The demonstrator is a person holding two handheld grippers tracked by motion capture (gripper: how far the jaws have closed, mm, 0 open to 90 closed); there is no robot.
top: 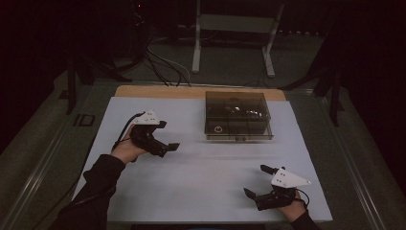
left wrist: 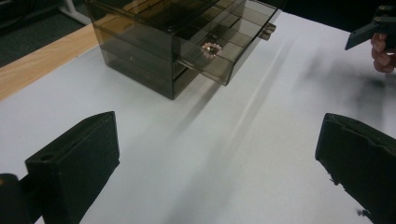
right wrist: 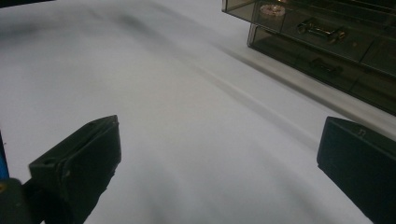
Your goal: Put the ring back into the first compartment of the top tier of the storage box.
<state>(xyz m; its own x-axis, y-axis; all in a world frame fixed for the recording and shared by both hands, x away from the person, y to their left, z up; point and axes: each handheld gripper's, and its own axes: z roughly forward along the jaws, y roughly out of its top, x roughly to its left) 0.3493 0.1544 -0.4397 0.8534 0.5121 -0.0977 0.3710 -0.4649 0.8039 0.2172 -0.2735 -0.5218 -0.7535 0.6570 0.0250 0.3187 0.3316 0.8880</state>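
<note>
My left tongs (top: 166,135) hover wide and empty over the desk (top: 201,191), aimed at the smoked drawer box (top: 238,116) at the far centre. Its drawer (left wrist: 219,63) stands slightly ajar; I judge nothing is gripped yet. My right tongs (top: 259,181) wait wide, near the front edge. No obstacle lies between.

A white mat (top: 201,182) lies on the table, with a strip of wooden tabletop (top: 143,91) showing behind its far edge. The drawer box (top: 238,115) stands on the mat at the far side, right of the middle. The left gripper (top: 168,135) sits over the mat to the left of the box and nearer the person. The right gripper (top: 258,181) is at the near right, in front of the box and well apart from it. A ring (left wrist: 210,48) lies in the box's drawer.
</note>
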